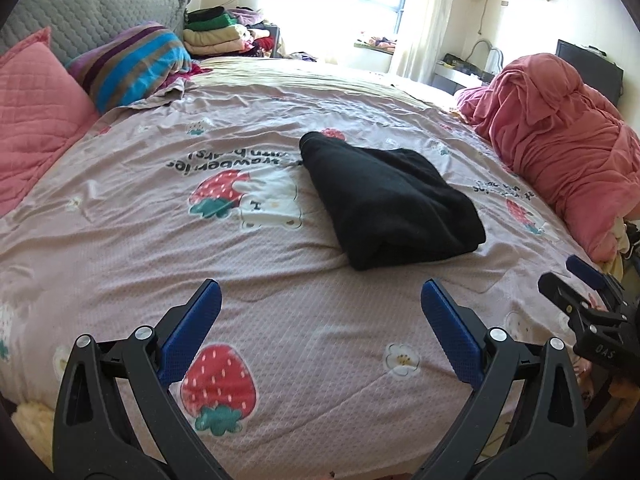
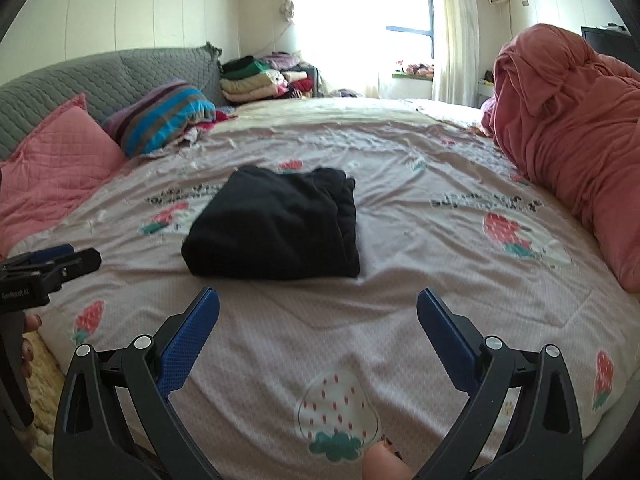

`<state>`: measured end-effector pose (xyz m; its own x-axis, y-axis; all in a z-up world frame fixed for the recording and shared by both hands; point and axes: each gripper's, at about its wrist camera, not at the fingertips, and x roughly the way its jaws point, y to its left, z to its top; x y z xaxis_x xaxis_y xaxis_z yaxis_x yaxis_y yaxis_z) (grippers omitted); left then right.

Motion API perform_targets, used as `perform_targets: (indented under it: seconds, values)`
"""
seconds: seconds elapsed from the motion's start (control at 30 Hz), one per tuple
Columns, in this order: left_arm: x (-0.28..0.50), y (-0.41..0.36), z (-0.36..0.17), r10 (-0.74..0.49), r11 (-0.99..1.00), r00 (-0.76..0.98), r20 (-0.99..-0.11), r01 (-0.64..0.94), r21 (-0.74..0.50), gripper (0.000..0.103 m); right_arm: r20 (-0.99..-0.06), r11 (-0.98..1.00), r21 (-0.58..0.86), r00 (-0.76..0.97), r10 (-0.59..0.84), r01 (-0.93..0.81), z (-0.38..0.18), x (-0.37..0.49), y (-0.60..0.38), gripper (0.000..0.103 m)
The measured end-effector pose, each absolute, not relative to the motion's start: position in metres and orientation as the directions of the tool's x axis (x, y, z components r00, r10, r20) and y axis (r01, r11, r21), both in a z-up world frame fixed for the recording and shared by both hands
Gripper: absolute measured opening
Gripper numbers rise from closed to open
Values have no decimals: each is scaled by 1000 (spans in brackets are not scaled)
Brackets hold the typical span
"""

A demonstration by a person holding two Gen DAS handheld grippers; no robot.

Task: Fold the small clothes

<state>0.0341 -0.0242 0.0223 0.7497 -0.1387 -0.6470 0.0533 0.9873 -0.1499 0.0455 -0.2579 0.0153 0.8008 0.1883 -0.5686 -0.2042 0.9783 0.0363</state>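
Left wrist view. Left gripper hangs over the bed, jaws wide apart, nothing between them. The black garment lies ahead at about 1 o'clock, well clear of the tips, already a compact folded bundle with its thick folded edge toward the camera. It sits on the strawberry-print sheet near mid-bed, probably because that is the flattest open patch for folding. At 4 o'clock the right gripper shows at the frame edge, also off the cloth. Pink pillow at 9 o'clock, striped blanket at 10 o'clock, heaped pink duvet at 2 o'clock: bulky bedding pushed to the margins, apparently to keep the middle free.

Right wrist view. Right gripper is empty, its jaws spread. The garment lies at 11 o'clock, just beyond the tips, squared off, loose layered edges on its right side. Left gripper enters at 9 o'clock. A stack of folded clothes sits past the bed's far corner at 11 o'clock. Judgement: this piece looks finished; both tools are released and backed off.
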Motion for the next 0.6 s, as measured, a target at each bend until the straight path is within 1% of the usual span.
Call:
perform_targets:
  seconds: [0.27, 0.4, 0.6]
  values:
    - [28, -28, 10, -150, 985, 741, -655, 58, -160, 94, -588, 984, 54, 791, 168, -169, 2, 37, -256, 99]
    - [25, -31, 4, -151, 984, 736, -660, 47, -172, 94, -614, 987, 47, 775, 150, -154, -7, 38, -254, 99]
    - [25, -30, 1, -116, 988, 730, -673, 19, -151, 94, -633, 986, 42, 759, 153, -163, -14, 39, -250, 99]
